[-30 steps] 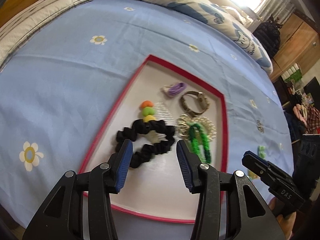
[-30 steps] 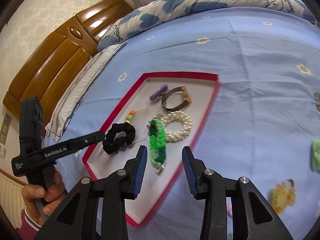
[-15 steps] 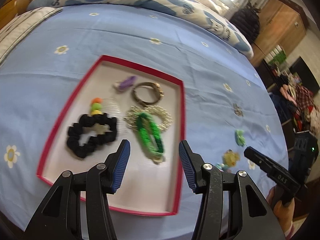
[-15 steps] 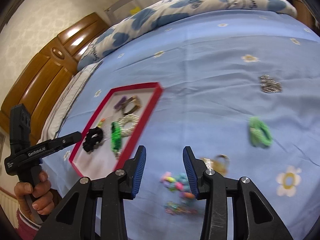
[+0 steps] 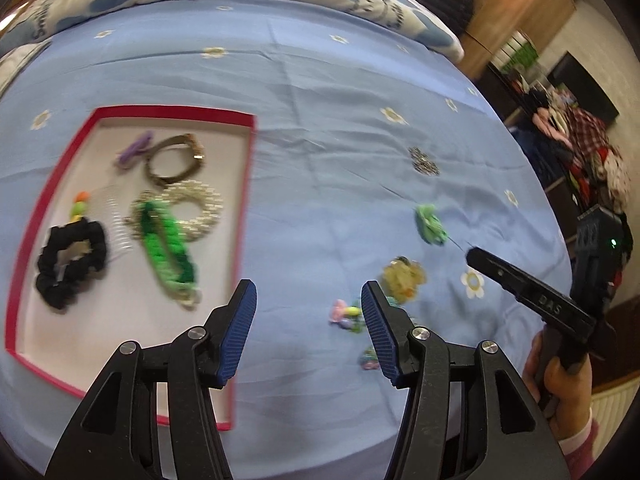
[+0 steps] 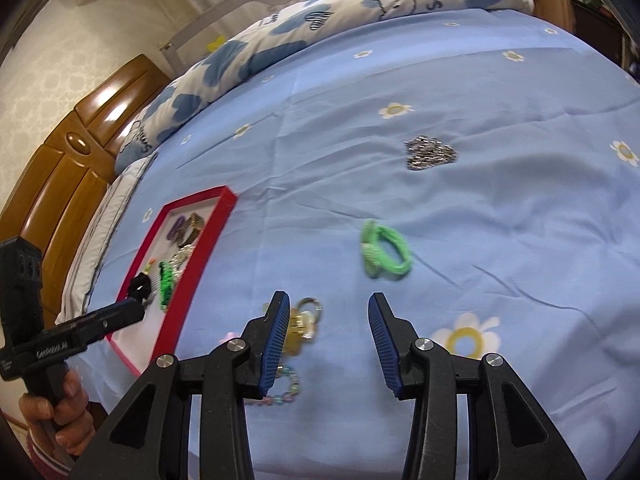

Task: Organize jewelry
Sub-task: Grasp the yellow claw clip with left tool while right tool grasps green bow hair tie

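Note:
A red-rimmed tray (image 5: 248, 184) lies on the blue bedspread and holds a black scrunchie (image 5: 72, 264), a green braided bracelet (image 5: 168, 248), a pearl bracelet (image 5: 204, 204), a bronze bangle (image 5: 176, 160), a purple clip (image 5: 134, 150) and a comb. The tray also shows in the right wrist view (image 6: 192, 264). Loose on the bedspread are a green hair tie (image 6: 384, 250), a gold keychain (image 6: 302, 328), a pastel bead bracelet (image 6: 280, 390) and a silver chain pile (image 6: 430, 154). My left gripper (image 5: 306, 332) is open and empty over the bedspread right of the tray. My right gripper (image 6: 330, 344) is open and empty, just below the green hair tie.
A blue-and-white patterned duvet (image 6: 304, 28) is bunched at the far side of the bed. A wooden headboard (image 6: 60, 184) stands at the left. The bed's near edge runs below both grippers. A cluttered room corner (image 5: 576, 128) lies to the right.
Both grippers have swung right, away from the tray and over the loose pieces on the bedspread. Both stay open and empty. The tray's contents have not moved.

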A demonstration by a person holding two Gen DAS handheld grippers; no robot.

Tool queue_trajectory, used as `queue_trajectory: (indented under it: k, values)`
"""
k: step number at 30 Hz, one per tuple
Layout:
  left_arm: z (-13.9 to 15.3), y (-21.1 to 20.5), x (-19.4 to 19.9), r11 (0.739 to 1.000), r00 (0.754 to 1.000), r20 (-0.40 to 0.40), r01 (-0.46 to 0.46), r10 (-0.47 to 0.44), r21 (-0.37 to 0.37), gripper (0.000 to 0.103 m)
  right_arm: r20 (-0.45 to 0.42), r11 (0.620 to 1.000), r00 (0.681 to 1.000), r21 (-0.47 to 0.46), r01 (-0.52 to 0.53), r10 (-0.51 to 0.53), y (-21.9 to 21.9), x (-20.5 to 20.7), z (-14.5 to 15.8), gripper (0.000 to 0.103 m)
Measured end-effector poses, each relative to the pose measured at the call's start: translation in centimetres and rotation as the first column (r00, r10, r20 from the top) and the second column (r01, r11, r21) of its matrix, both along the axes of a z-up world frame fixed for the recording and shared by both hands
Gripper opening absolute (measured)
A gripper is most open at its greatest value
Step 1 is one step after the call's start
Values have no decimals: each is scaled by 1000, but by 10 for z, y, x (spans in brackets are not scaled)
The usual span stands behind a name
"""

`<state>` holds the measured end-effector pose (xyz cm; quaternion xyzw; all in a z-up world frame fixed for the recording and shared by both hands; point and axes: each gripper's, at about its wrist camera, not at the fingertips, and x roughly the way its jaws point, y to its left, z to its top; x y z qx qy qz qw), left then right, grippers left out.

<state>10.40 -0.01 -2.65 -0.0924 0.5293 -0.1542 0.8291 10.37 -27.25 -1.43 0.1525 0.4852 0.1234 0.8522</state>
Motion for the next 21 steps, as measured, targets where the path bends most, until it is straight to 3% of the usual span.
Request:
queue_trajectory:
  k: [7,21]
  values:
    - [-6,-39,4,998,998,-24,62,-62,4,63,-15,1000,1000,-4,11,-11,-19,10,-11,44]
    - [-38,-96,21,991,987,-95,129,-126,32,65,-60,998,997,-26,-49,47,-28,48,-38,41]
